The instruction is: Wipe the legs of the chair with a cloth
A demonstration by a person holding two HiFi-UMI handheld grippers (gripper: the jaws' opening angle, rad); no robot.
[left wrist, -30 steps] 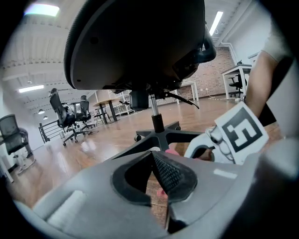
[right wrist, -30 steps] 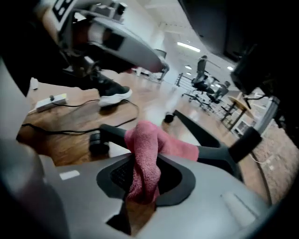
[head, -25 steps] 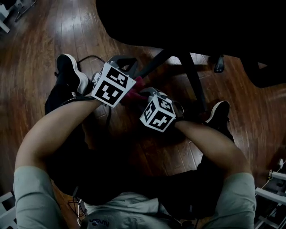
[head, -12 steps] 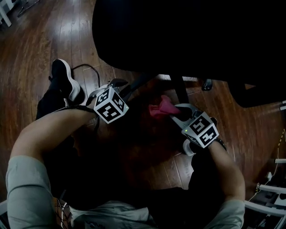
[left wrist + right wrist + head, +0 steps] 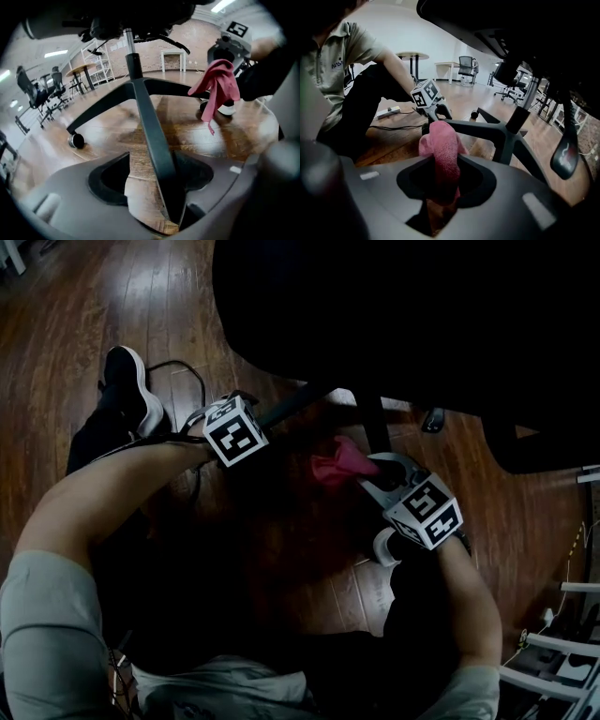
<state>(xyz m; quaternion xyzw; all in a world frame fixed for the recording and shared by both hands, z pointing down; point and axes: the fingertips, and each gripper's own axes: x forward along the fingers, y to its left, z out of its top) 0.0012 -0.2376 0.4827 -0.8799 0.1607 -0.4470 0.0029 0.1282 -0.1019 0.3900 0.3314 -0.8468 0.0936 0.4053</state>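
The black office chair stands over me, and one of its legs (image 5: pixel 291 407) runs out from the hub. In the left gripper view this leg (image 5: pixel 145 122) passes straight between the jaws of my left gripper (image 5: pixel 154 180). The jaws have just been opening and stand wide with the leg between them. In the head view the left gripper (image 5: pixel 251 413) sits at that leg. My right gripper (image 5: pixel 370 470) is shut on a pink cloth (image 5: pixel 336 465), holding it up beside another leg (image 5: pixel 375 432). The cloth (image 5: pixel 440 150) bunches upward out of the right jaws.
A caster (image 5: pixel 75 140) ends a further leg. A black cable (image 5: pixel 183 371) loops on the wooden floor by my left shoe (image 5: pixel 127 390), and a power strip (image 5: pixel 388 111) lies behind. A white frame (image 5: pixel 553 652) stands at the right. More chairs (image 5: pixel 35 91) stand farther back.
A second ago both grippers met at the cloth. The right gripper has since carried the cloth away to the right, and the left gripper has sunk onto the chair leg.
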